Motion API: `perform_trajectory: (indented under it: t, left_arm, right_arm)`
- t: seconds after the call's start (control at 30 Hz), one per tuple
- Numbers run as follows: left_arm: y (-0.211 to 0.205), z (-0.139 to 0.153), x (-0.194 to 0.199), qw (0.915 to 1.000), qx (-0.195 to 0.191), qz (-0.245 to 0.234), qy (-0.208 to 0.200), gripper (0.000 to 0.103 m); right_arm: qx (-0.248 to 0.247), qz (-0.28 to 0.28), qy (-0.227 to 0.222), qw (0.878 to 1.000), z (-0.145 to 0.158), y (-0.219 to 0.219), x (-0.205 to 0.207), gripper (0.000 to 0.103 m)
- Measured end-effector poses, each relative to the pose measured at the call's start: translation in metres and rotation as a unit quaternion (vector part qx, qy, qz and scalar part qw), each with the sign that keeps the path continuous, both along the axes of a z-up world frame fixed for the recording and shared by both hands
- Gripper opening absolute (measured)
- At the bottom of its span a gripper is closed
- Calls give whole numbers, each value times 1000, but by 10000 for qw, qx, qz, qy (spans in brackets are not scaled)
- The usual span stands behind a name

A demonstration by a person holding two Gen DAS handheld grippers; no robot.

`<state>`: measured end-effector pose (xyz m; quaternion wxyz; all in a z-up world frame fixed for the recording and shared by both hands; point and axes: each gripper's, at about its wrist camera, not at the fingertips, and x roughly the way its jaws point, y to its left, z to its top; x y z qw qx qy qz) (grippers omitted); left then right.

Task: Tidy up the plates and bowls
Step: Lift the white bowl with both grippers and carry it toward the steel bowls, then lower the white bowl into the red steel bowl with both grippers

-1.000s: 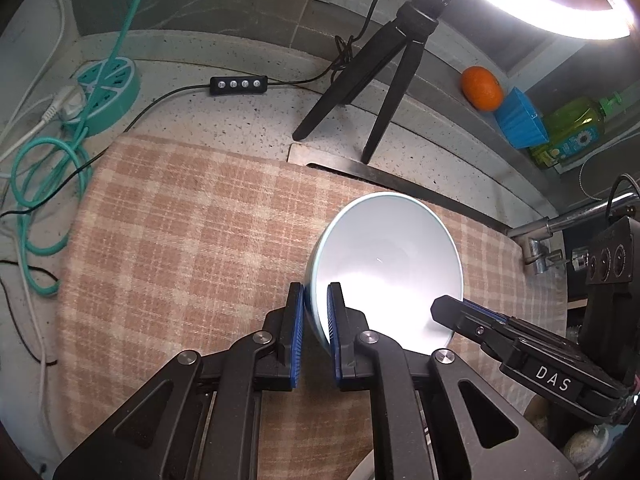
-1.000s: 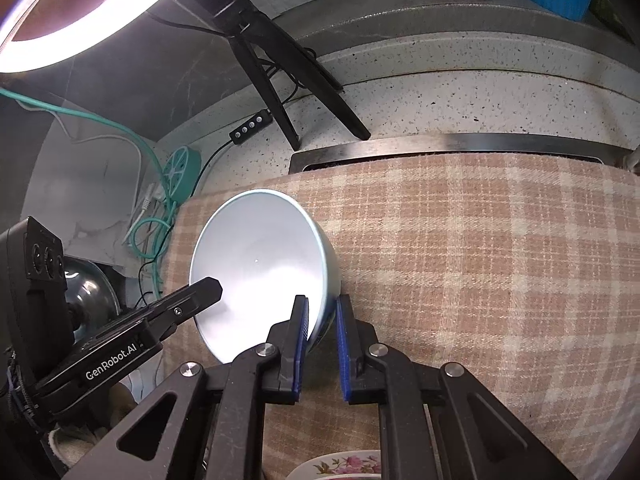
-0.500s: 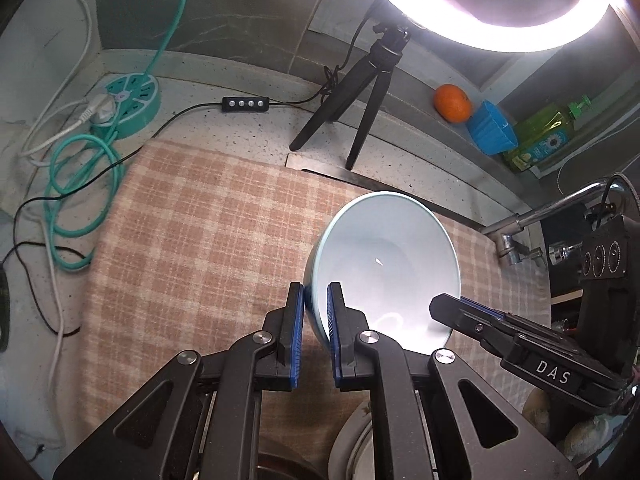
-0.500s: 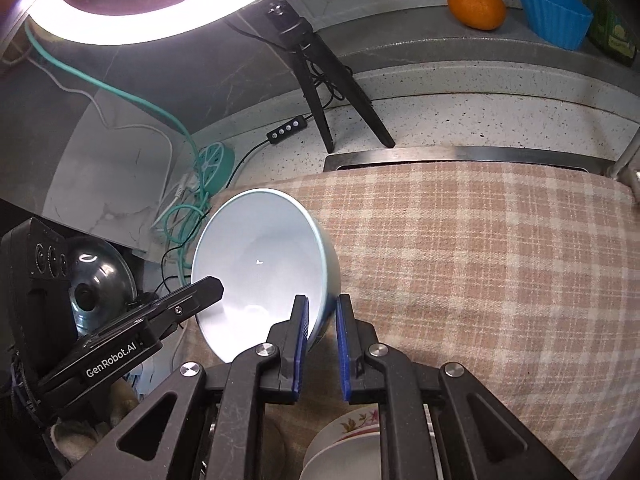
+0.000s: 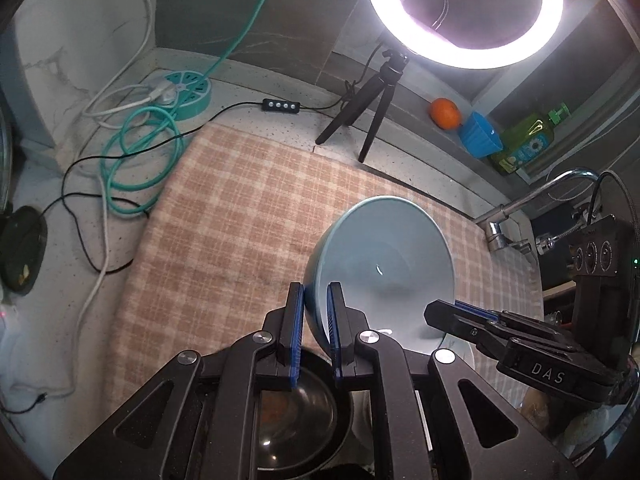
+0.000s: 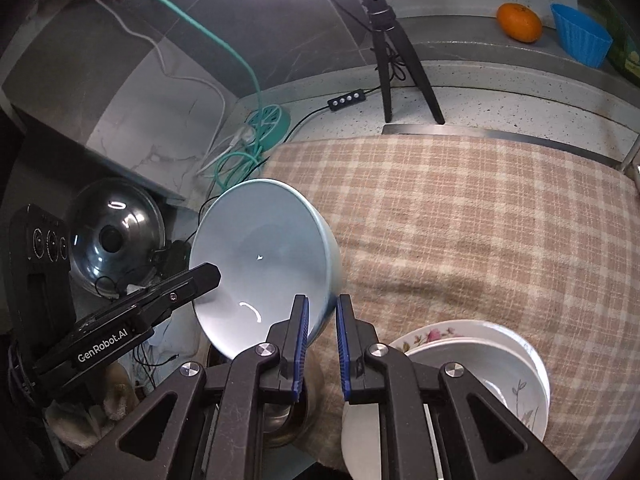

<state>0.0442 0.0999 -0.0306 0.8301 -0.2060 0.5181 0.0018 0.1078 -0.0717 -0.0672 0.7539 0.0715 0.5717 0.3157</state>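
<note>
Above the checked cloth [image 5: 224,216], a pale blue bowl [image 5: 384,264] was held clear of the surface between both grippers, tilted so that its open side faced the cameras. Its rim was pinched on one side by the left gripper [image 5: 316,320], whose blue pads were clamped on the wall, one inside and one outside; the opposite side of the rim was gripped in the same way by the right gripper [image 6: 322,332]. Neither gripper was seen slack: both were closed on the bowl's edge.

The bowl lay straight ahead of each pair of fingers, with its rim running across between the two grippers, so that neither hand could be called nearer; the load was shared. Below and just in front of the right gripper, a stack of white floral plates [image 6: 516,364] was seen on the cloth, and a dark glass bowl [image 5: 296,412] was visible beneath the left gripper. The place intended for the blue bowl could not be told. It was judged that the bowl would have to be levelled before being set down, and that both grips would need to be loosed together, lest it tip.
</note>
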Motion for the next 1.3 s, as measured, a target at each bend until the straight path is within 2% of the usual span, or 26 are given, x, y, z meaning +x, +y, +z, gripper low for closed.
perform_trajectory:
  t: [0.37, 0.67, 1.3]
  left_arm:
    - [21, -9, -62, 9990, -98, 390, 177, 10]
    - [29, -36, -93, 9963, -279, 629, 517, 10]
    - [28, -54, -103, 9946, -338, 659, 723, 10]
  right_arm:
    - [-120, 659, 168, 9976, -16, 25, -50, 13]
    - [-260, 939, 293, 9948, -34, 38, -73, 12]
    - [-518, 1008, 499, 9923, -63, 45, -81, 12]
